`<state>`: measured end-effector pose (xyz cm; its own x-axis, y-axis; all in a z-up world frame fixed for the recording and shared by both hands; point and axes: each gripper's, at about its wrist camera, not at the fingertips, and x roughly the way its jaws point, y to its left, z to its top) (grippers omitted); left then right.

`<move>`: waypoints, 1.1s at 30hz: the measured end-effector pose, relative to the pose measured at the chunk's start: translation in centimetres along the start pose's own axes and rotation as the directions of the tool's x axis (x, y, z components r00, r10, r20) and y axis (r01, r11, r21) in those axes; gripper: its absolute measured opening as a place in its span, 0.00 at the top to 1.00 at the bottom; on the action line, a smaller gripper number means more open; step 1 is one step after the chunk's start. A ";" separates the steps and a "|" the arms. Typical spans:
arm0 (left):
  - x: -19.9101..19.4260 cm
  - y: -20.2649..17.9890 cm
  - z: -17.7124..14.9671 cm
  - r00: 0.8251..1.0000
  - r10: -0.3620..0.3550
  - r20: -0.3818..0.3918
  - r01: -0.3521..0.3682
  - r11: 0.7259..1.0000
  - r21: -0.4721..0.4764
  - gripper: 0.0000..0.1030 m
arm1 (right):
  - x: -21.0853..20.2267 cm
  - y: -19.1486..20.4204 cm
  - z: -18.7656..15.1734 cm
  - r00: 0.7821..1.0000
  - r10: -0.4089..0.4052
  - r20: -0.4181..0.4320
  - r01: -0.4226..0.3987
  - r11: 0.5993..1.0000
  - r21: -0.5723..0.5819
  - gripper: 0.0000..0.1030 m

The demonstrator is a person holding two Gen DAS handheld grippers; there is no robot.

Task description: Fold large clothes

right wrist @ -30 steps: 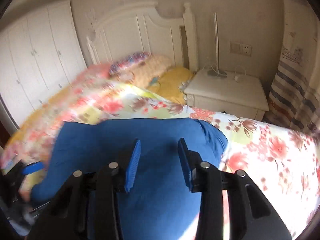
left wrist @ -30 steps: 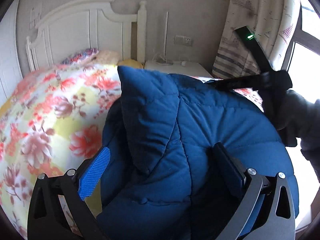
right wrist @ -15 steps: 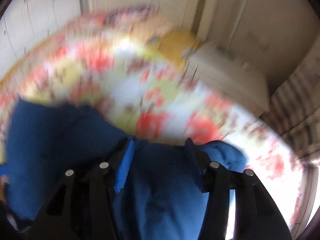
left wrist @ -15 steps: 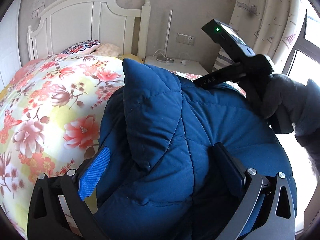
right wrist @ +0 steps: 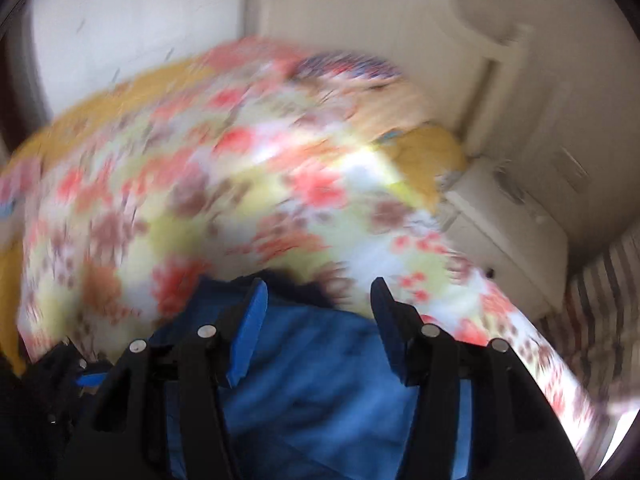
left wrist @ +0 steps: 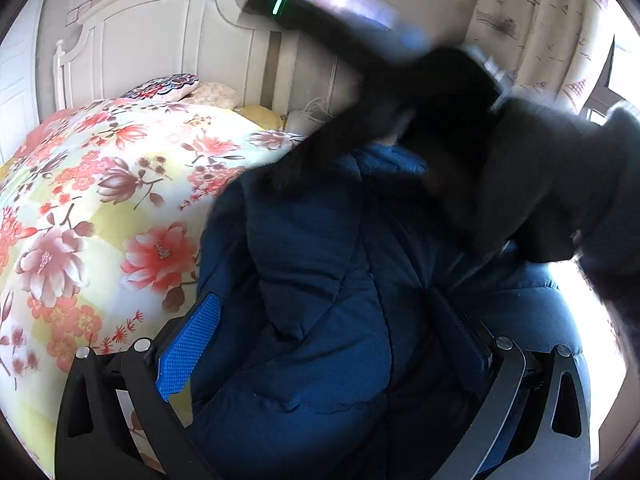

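We had the blue padded coat (left wrist: 320, 280) lying bunched on the floral bedspread (left wrist: 100, 200), its long axis running away from us toward the headboard (left wrist: 160, 36). Our left gripper (left wrist: 320, 332) sat over the near end, its jaws spread wide either side of a thick fold, pads not pressing — so nothing was held there. Our right gripper (right wrist: 316, 312), half parted and empty, hung over the coat's far edge — the hand better placed, we judged, to catch that end and draw it back toward us.
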<state>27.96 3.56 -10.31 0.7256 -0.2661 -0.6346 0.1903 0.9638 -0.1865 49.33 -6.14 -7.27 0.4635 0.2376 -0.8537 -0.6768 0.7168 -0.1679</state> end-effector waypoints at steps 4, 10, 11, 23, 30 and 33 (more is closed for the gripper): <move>0.5 0.6 -0.1 1.000 -0.016 -0.011 0.016 1.000 -0.022 0.04 | 5.5 1.0 -0.2 0.990 -0.014 -0.139 0.010 1.000 -0.030 0.49; 0.5 0.5 -0.2 1.000 -0.015 -0.009 0.015 1.000 -0.016 0.04 | 5.0 1.4 -0.5 0.995 -0.047 -0.092 0.043 0.998 -0.043 0.48; 0.4 0.5 -0.3 1.000 -0.017 -0.008 0.017 1.000 -0.019 0.04 | 4.3 1.4 -0.7 0.996 -0.049 -0.073 0.046 0.998 -0.040 0.48; 0.1 0.5 -0.2 1.000 -0.017 -0.023 0.016 0.999 -0.035 0.04 | -8.3 -4.6 -11.5 0.983 -0.148 0.106 0.113 0.952 0.286 0.27; -4.3 6.4 1.1 0.992 -0.123 -0.033 0.113 0.971 -0.209 0.04 | -8.9 -7.2 -18.1 0.967 0.069 0.243 -0.188 0.839 0.510 0.16; -4.8 8.0 1.7 0.993 -0.072 -0.089 0.056 0.985 -0.163 0.05 | -11.3 -6.7 -22.0 0.932 0.145 0.332 -0.316 0.774 0.548 0.03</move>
<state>27.11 12.60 -7.48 0.6485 -0.3347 -0.6836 0.1206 0.9320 -0.3419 36.03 -28.07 -7.35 0.5234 0.5431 -0.6566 -0.3567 0.8394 0.4100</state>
